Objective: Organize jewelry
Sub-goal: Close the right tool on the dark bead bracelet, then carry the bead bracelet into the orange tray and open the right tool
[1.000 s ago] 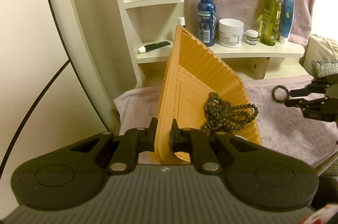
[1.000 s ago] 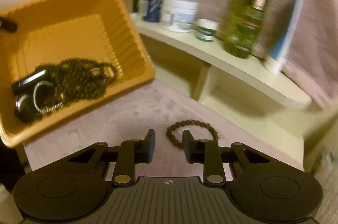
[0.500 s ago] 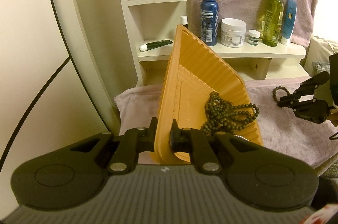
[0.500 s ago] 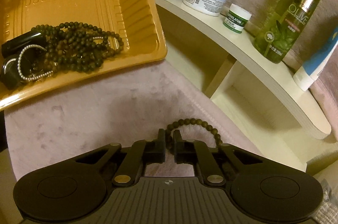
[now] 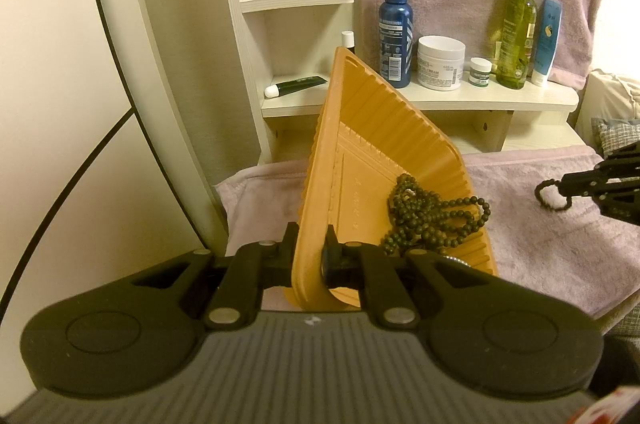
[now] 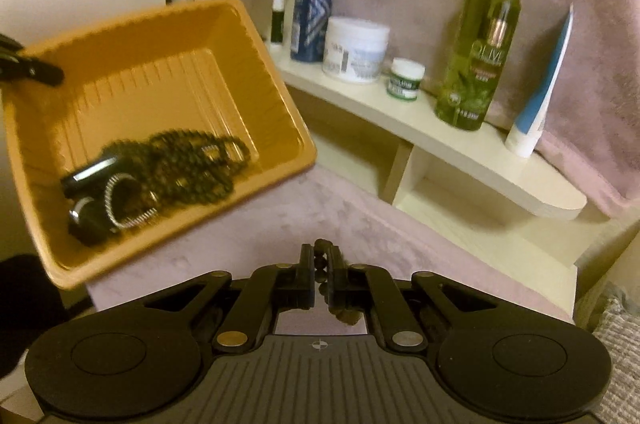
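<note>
The orange tray [image 5: 384,160] is held tilted by the left claw [image 5: 310,256], which is closed on the tray's near rim, one finger inside and one outside. A heap of dark bead necklaces [image 5: 432,216] and a few darker pieces are gathered in the low corner of the tray. The right claw [image 6: 320,272] is closed on a small beaded bracelet [image 6: 320,264], which is lifted clear of the pink towel [image 5: 540,236] and hangs to the side of the tray, well apart from it in the left wrist view. Only a few beads are pinched between the fingers, so the bracelet could slip out if it is swung quickly toward the tray. Because the tray is held by one thin edge and stands steeply, it could twist in the grip, and the jewelry already inside could slide over the low rim. If the bracelet is released too early, it is likely to land on the towel and not in the tray.
</note>
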Tool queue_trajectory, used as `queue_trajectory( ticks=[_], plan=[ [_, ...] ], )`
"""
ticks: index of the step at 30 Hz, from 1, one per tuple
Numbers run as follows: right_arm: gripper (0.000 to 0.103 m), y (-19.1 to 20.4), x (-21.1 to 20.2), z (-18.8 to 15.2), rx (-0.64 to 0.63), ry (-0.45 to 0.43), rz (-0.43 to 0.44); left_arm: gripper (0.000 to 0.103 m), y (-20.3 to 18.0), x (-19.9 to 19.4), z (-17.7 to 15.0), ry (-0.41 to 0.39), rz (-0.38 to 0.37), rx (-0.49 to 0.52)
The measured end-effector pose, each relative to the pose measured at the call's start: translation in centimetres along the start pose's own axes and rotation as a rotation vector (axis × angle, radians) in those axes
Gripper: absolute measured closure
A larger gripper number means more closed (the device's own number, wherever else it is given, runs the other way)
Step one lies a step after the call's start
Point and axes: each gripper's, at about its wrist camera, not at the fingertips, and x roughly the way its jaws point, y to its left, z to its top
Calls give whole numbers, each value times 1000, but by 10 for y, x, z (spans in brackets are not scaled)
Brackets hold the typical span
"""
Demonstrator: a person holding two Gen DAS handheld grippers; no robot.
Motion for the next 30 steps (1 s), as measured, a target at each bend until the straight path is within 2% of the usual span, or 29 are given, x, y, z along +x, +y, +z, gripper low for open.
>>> queue_trajectory(
  ticks=[16,30],
  plan=[
    [97,27,-29,24,-4,-58,32,94,1,-1,-2,-6,-7,-4],
    [97,60,-26,66,-12,-115,146,94,11,3,-4,2,-27,-29]
  ],
)
